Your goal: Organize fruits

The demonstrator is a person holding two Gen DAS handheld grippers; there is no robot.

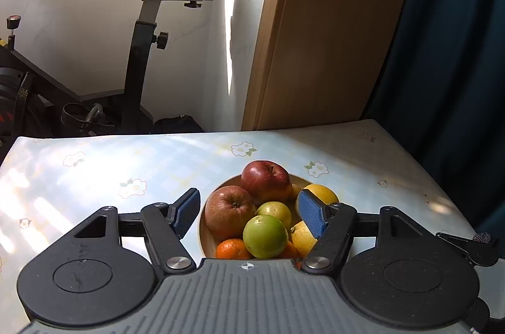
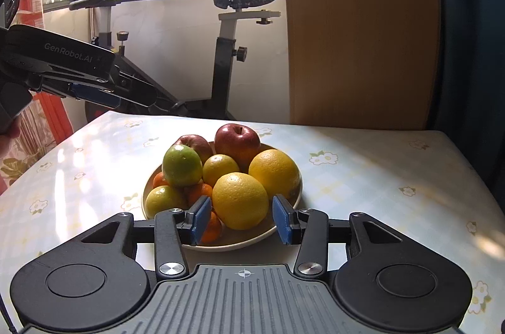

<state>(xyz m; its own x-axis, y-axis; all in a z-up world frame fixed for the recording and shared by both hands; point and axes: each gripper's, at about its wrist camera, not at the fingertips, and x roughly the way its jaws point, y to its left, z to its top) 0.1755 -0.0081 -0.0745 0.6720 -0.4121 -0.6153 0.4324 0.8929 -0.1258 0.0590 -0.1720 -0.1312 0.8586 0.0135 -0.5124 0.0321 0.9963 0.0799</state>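
Your left gripper (image 1: pixel 249 212) hovers above the near side of the plate (image 2: pixel 285 222), its jaws spread wide and holding nothing; the blue pads (image 1: pixel 186 212) stand on either side of the fruit pile without touching it. Your right gripper (image 2: pixel 241 218) hangs in front of the same plate with its jaws set at a moderate width, also holding nothing. The nearest yellow orange (image 2: pixel 240 199) lies beyond its pads, apart from them.

The plate stands on the table (image 2: pixel 378 176), which is covered by a pale checked cloth printed with small flowers. All the fruit you can see is piled on this plate. At the back sit two red apples: one dark and upright (image 1: pixel 266 182), one browner beside it (image 1: pixel 228 212). A green apple (image 1: pixel 265 236) rests on top of the pile, towards the left gripper's side. A second large yellow orange (image 2: pixel 274 171) lies at the right edge of the plate, touching the first. A smaller yellow-green citrus (image 2: pixel 220 169) sits in the middle, another (image 2: pixel 164 201) at the left rim. Small tangerines (image 1: pixel 233 248) fill the gaps low in the pile.

From the right wrist view, the left gripper appears at upper left, above the table's far left corner. Behind the table stand an exercise bike (image 2: pixel 227 50), a wooden panel (image 2: pixel 356 27) and a dark curtain (image 1: pixel 451 50).
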